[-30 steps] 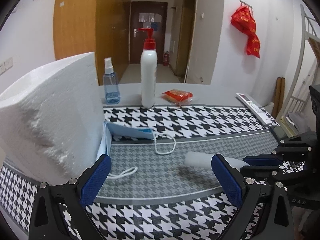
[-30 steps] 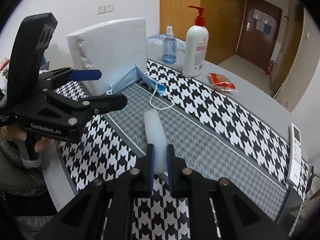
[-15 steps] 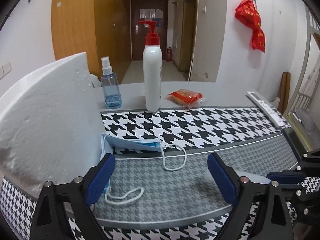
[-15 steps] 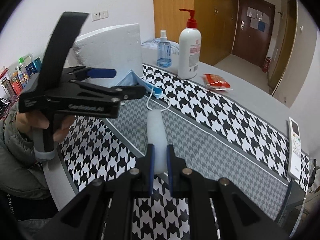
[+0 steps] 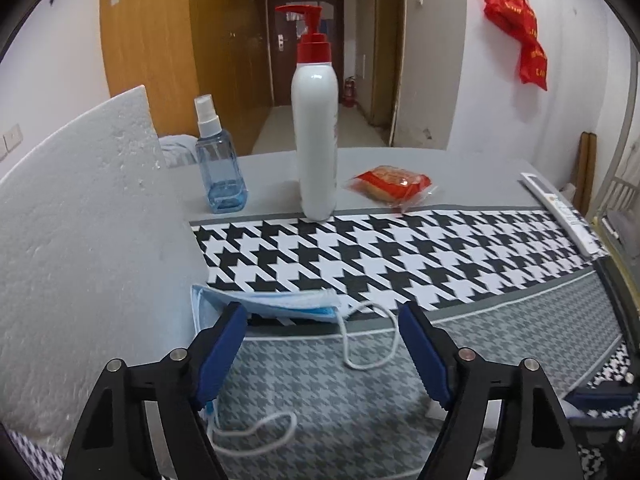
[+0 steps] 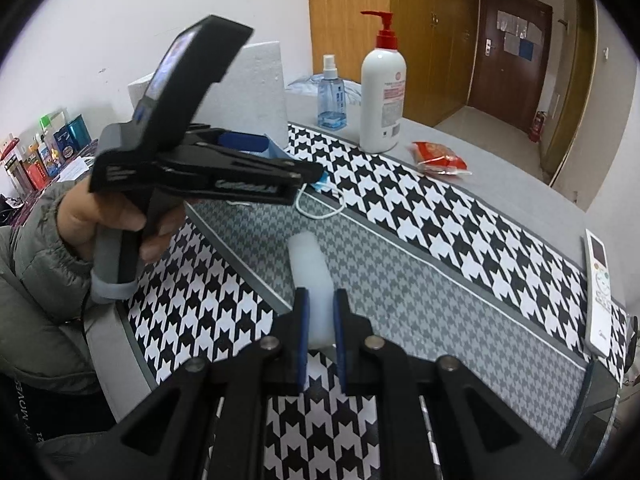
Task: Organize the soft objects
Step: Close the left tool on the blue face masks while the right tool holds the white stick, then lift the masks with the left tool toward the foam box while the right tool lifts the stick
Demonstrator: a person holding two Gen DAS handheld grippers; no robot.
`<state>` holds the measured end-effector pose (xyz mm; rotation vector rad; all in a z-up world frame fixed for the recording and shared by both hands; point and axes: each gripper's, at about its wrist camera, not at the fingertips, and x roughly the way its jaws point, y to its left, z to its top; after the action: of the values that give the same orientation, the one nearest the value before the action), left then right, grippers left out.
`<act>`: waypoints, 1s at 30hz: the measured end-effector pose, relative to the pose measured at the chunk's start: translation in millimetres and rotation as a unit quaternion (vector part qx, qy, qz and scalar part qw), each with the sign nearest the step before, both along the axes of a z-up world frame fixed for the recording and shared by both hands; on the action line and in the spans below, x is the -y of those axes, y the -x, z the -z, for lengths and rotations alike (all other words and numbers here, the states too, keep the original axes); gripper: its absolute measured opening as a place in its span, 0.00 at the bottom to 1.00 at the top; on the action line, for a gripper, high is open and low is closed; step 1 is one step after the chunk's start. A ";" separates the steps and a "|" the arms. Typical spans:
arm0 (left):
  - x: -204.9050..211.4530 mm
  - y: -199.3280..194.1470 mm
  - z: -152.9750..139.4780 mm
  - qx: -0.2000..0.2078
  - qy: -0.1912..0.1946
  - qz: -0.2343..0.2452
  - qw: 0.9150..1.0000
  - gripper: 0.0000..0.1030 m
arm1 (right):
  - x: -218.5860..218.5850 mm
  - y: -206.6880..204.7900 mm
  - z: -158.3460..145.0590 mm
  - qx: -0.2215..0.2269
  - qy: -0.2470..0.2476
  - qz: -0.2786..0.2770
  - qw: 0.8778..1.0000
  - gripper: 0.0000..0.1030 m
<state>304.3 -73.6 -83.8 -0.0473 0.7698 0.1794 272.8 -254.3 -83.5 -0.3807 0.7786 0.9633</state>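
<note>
Your left gripper's (image 5: 320, 332) jaws are spread over the mask (image 5: 276, 304) beside the foam block (image 5: 92, 248) near the cloth's (image 5: 400, 248) left edge; your right gripper (image 6: 320, 312) pinches the roll (image 6: 310, 268) above the cloth's near edge.

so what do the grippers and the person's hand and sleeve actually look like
Both are black plastic two-finger tools with blue pads and silver screw heads at the joints. The left gripper shows white lettering along its side in the right wrist view, too blurred to read, above a grey handle. The right gripper has the same build. The bare left hand emerges from a grey-green puffy jacket sleeve.
</note>
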 end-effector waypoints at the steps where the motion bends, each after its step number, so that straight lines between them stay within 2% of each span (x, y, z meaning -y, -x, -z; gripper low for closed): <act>1: -1.3 -2.5 1.4 -0.002 -0.002 -0.002 1.000 0.75 | 0.2 0.0 0.0 0.000 0.000 0.000 1.000 0.14; 6: -8.4 -14.6 11.7 -0.019 -0.002 -0.016 1.000 0.74 | 0.7 1.7 1.3 -0.003 -0.004 -0.002 1.000 0.14; 9: -12.8 -22.8 18.9 -0.033 -0.003 -0.029 0.999 0.63 | 1.7 2.3 2.7 -0.005 -0.003 0.001 1.000 0.14; 12: -18.9 -31.6 25.4 -0.047 0.000 -0.039 0.998 0.61 | 5.6 3.9 1.9 -0.006 -0.004 0.005 1.000 0.14; 16: -23.5 -39.3 35.6 -0.068 0.007 -0.045 0.997 0.51 | 10.1 6.3 0.1 -0.006 -0.009 0.009 1.000 0.14; 18: -27.1 -39.5 34.5 -0.066 0.009 -0.049 0.997 0.46 | 9.9 7.0 0.4 -0.006 -0.009 0.010 1.000 0.14; 20: -30.9 -39.3 35.7 -0.065 0.020 -0.048 0.996 0.28 | 9.5 8.7 -0.2 -0.005 -0.008 0.009 1.000 0.14; 23: -29.1 -35.7 35.0 -0.066 0.023 -0.046 0.996 0.12 | 9.9 10.7 -2.6 -0.003 -0.009 0.011 1.000 0.14; 26: -30.5 -30.7 34.3 -0.067 0.033 -0.044 0.996 0.04 | 11.4 12.6 -6.1 0.001 -0.013 0.013 1.000 0.14; 30: -25.3 -12.3 31.1 -0.058 0.040 -0.024 0.997 0.02 | 12.2 14.6 -8.1 0.002 -0.017 0.020 1.000 0.14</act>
<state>316.6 -48.3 -114.9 -0.1318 0.8919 0.1992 258.1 -266.5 -75.3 -0.3358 0.7625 0.9379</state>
